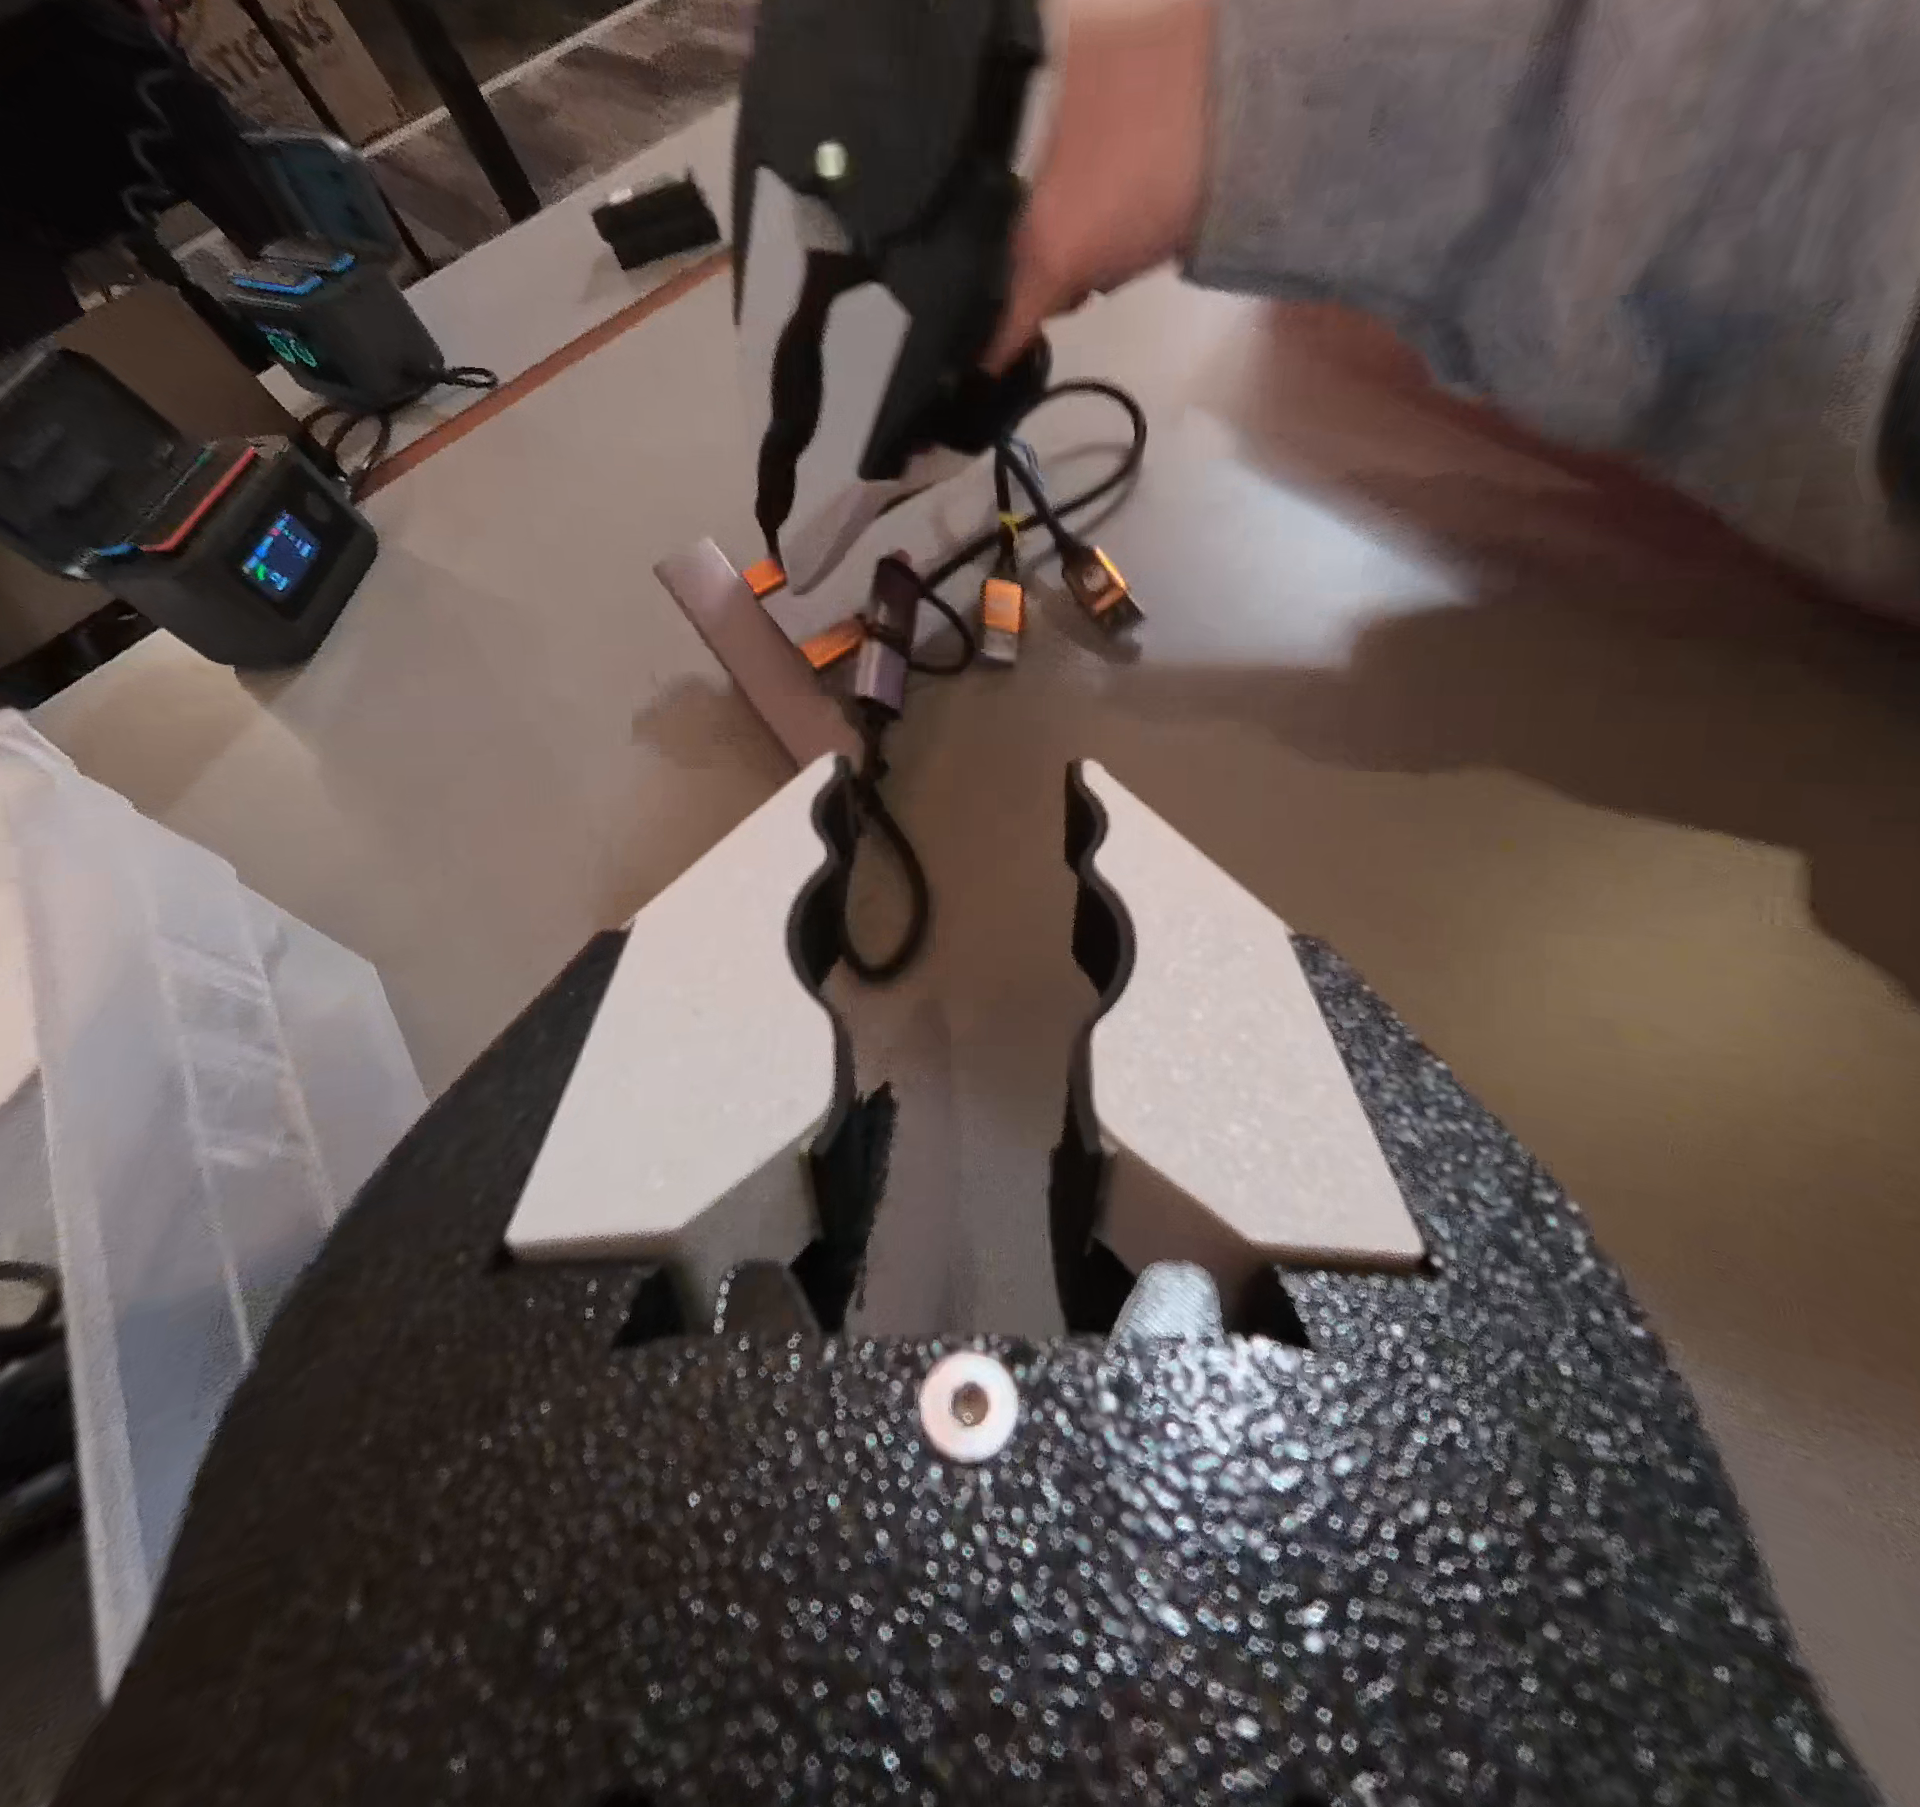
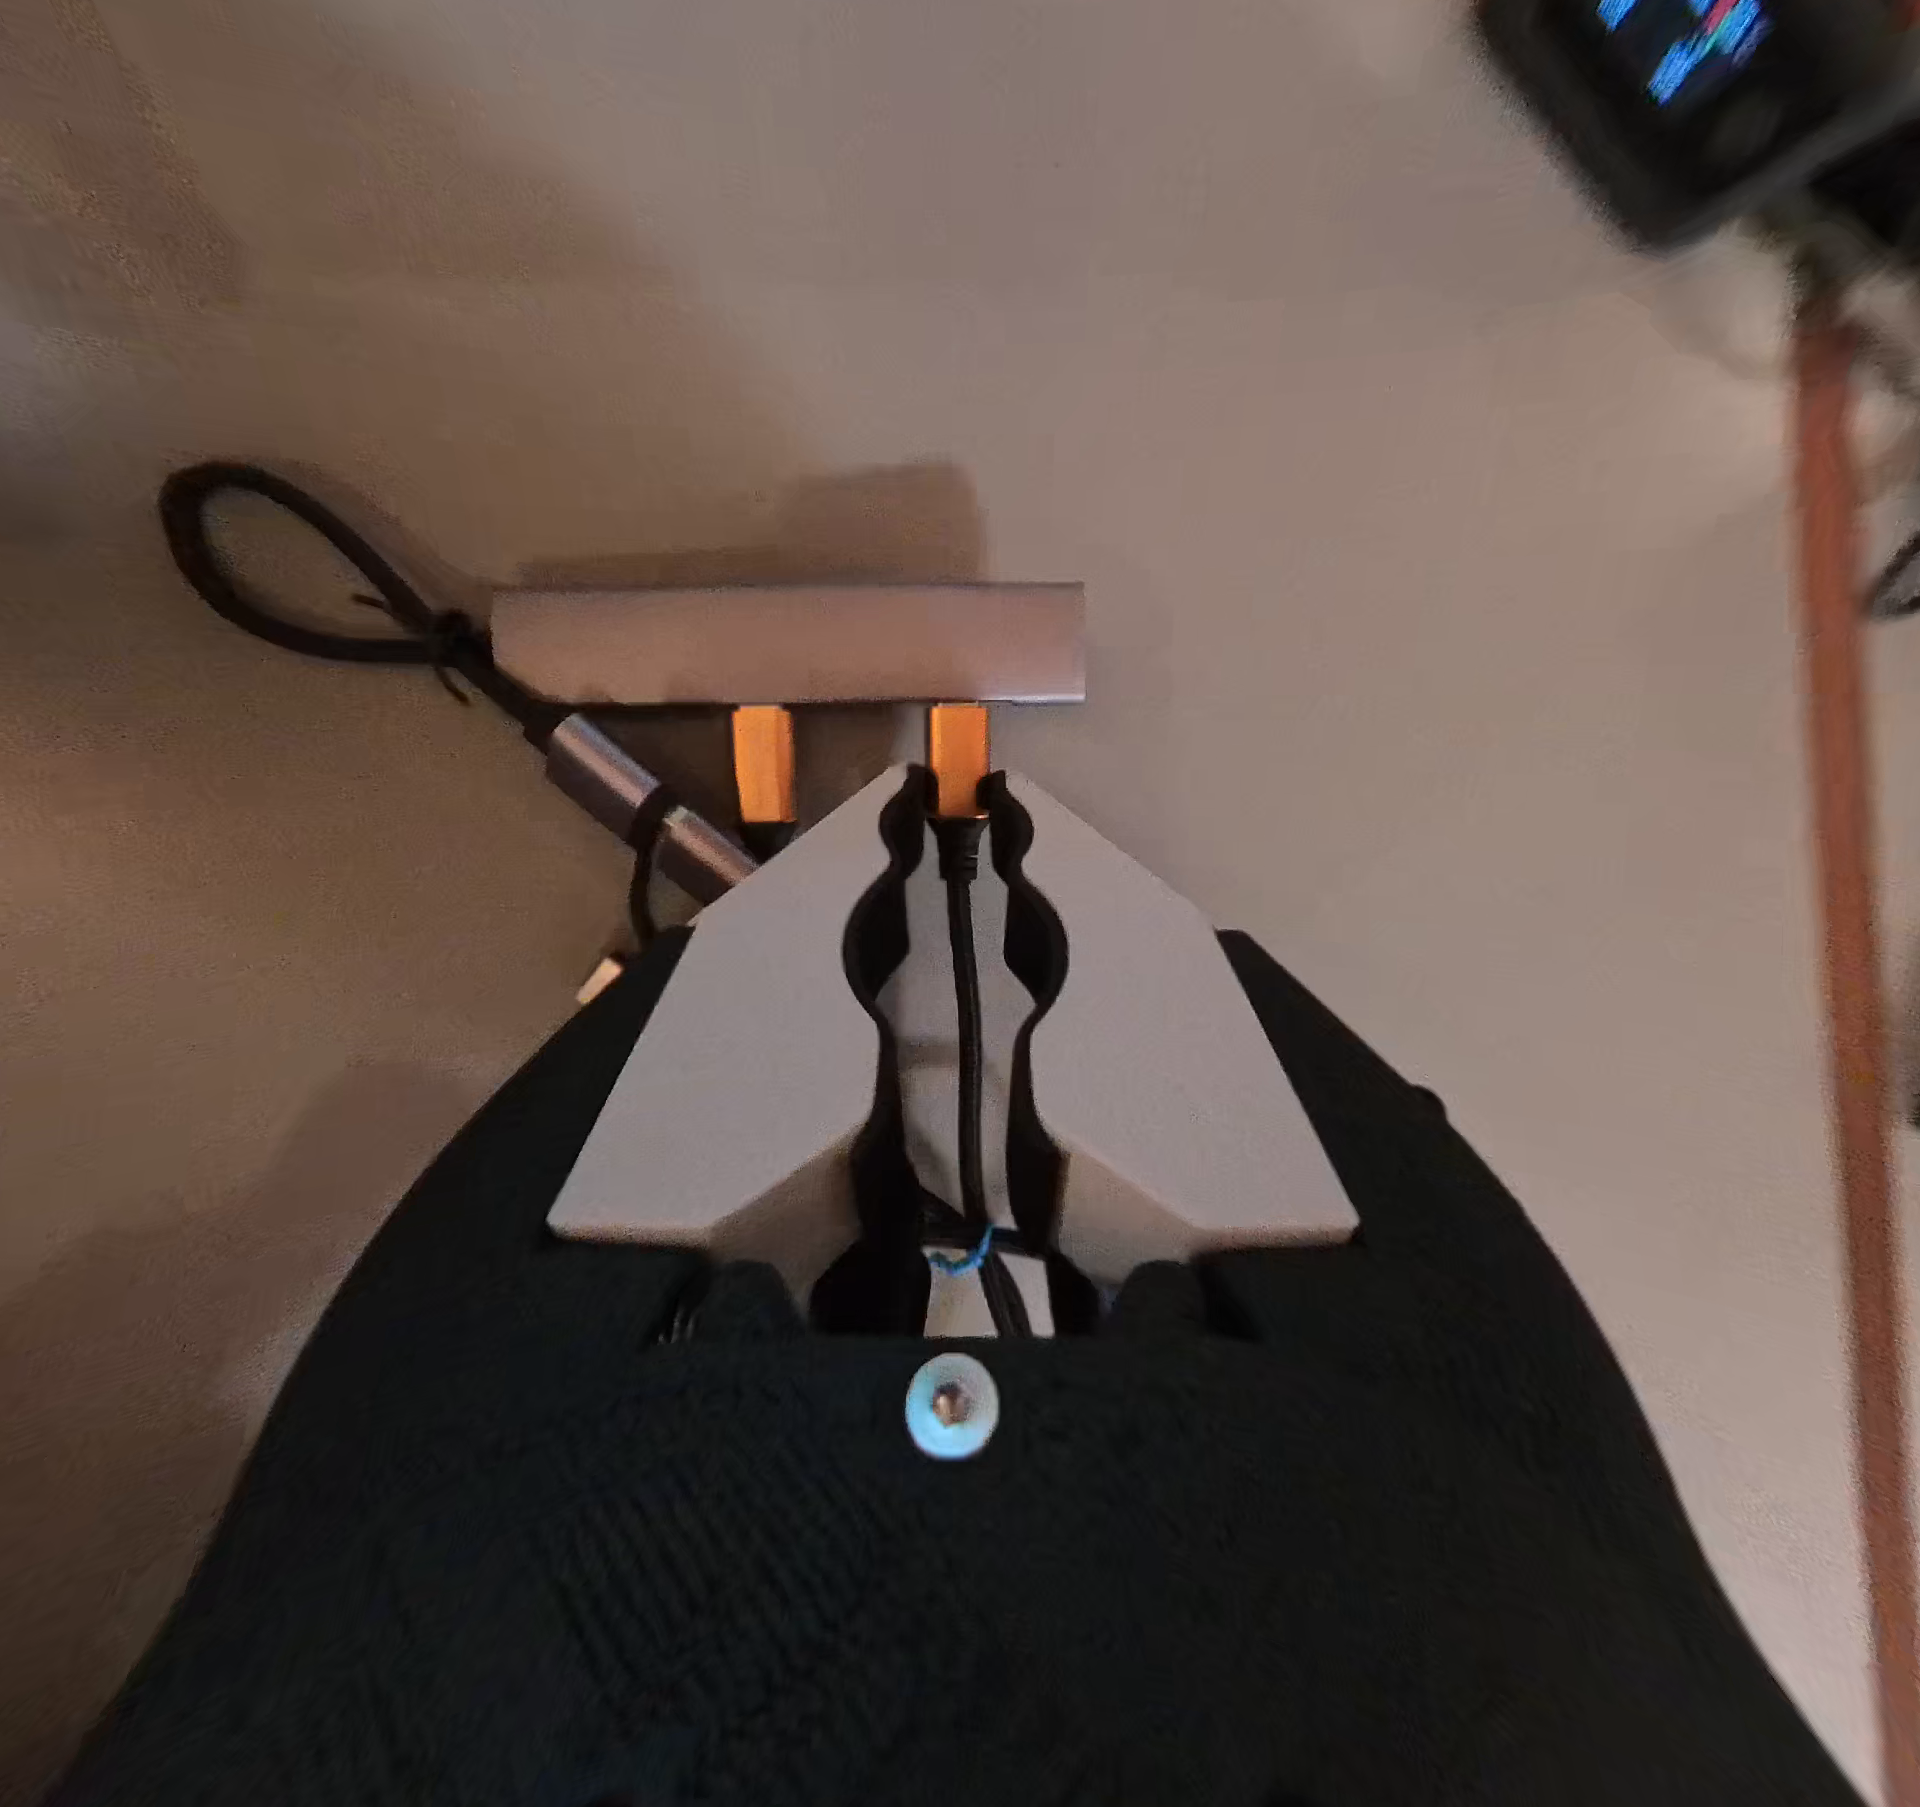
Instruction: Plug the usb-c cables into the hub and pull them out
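A grey usb hub point(image 2: 790, 640) lies on the beige table. Two orange usb-c plugs sit in its near side. My right gripper point(image 2: 956, 783) is shut on the right orange plug point(image 2: 958, 744), whose black cable runs back between the fingers. The left orange plug point(image 2: 764, 760) stands free. In the left wrist view the hub point(image 1: 717, 604) lies ahead, with the right gripper point(image 1: 795, 557) above it at a plug point(image 1: 766, 576). Two loose orange plugs point(image 1: 1049, 604) lie to the hub's right. My left gripper point(image 1: 958, 781) is open and empty, just short of the hub.
The hub's own black cable loops with a grey connector point(image 1: 883, 656) point(image 2: 623, 781). Black devices with lit screens point(image 1: 281, 562) point(image 2: 1683, 43) stand at the left. A white plastic bag point(image 1: 156, 1030) lies near left. An orange tape line point(image 2: 1839, 822) crosses the table. A person's grey sleeve point(image 1: 1558, 147) reaches in. My right fingertips sit around 15 cm from my left ones. To reach the orange tape line point(image 2: 1839, 822) in a straight line is about 25 cm for my right fingers, about 40 cm for my left.
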Demonstrator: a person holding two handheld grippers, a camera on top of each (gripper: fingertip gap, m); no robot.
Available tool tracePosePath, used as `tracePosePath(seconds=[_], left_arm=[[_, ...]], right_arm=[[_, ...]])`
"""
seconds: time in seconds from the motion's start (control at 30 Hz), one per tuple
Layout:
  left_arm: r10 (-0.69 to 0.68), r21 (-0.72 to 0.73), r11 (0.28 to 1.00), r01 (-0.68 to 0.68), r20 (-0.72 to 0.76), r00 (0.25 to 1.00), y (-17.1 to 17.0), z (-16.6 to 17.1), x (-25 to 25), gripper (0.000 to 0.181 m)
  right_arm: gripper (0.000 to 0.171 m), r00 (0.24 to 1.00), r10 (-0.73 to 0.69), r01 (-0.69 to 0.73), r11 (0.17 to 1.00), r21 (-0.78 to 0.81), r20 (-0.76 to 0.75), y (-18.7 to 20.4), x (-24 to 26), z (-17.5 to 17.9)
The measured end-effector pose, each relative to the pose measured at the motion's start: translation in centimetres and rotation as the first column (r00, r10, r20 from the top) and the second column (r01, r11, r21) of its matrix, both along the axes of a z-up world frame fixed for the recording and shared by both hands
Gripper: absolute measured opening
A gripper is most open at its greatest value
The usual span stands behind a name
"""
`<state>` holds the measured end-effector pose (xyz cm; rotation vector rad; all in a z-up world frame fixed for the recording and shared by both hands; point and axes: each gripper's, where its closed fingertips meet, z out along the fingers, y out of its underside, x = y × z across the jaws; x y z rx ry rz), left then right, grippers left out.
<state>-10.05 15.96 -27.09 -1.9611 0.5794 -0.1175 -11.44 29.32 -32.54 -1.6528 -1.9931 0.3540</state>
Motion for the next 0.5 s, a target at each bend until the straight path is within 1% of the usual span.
tracePosePath(seconds=[0.07, 0.17, 0.27, 0.33, 0.37, 0.4, 0.47, 0.5], left_arm=[[0.034, -0.004, 0.999, -0.034, 0.061, 0.998, 1.2, 0.4, -0.4, 0.039], [0.076, 0.000, 0.997, -0.077, 0.192, 0.978, 3.0, 1.3, -1.0, 0.044], [0.063, -0.046, 0.998, -0.050, 0.331, 0.941, 4.6, 1.7, -1.1, 0.052], [0.024, -0.103, 0.995, 0.021, 0.413, 0.910, 5.0, 1.4, -0.4, 0.053], [-0.009, -0.120, 0.990, 0.072, 0.458, 0.889, 5.0, 1.4, 0.3, 0.049], [-0.047, -0.135, 0.982, 0.129, 0.494, 0.868, 4.7, 1.5, 1.0, 0.041], [-0.118, -0.136, 0.966, 0.218, 0.517, 0.848, 4.0, 1.5, 2.2, 0.015], [-0.160, -0.116, 0.961, 0.253, 0.515, 0.842, 3.6, 1.7, 2.7, 0.007]], right_arm=[[0.011, 0.992, 0.064, -0.051, 0.990, 0.129, -0.105, -0.9, -0.1, 2.0], [0.011, 0.964, 0.178, -0.112, 0.947, 0.302, -0.199, -3.4, 0.4, 4.6], [0.011, 0.926, 0.285, -0.146, 0.875, 0.462, -0.248, -5.8, 1.2, 6.4], [0.011, 0.905, 0.331, -0.146, 0.831, 0.537, -0.265, -7.0, 1.8, 7.2], [0.011, 0.899, 0.345, -0.142, 0.813, 0.564, -0.271, -7.5, 2.1, 7.5], [0.011, 0.894, 0.355, -0.137, 0.797, 0.588, -0.274, -7.9, 2.3, 7.8], [0.011, 0.888, 0.371, -0.128, 0.766, 0.630, -0.270, -8.6, 2.7, 8.3], [0.011, 0.889, 0.375, -0.124, 0.749, 0.651, -0.262, -8.9, 2.9, 8.4]])
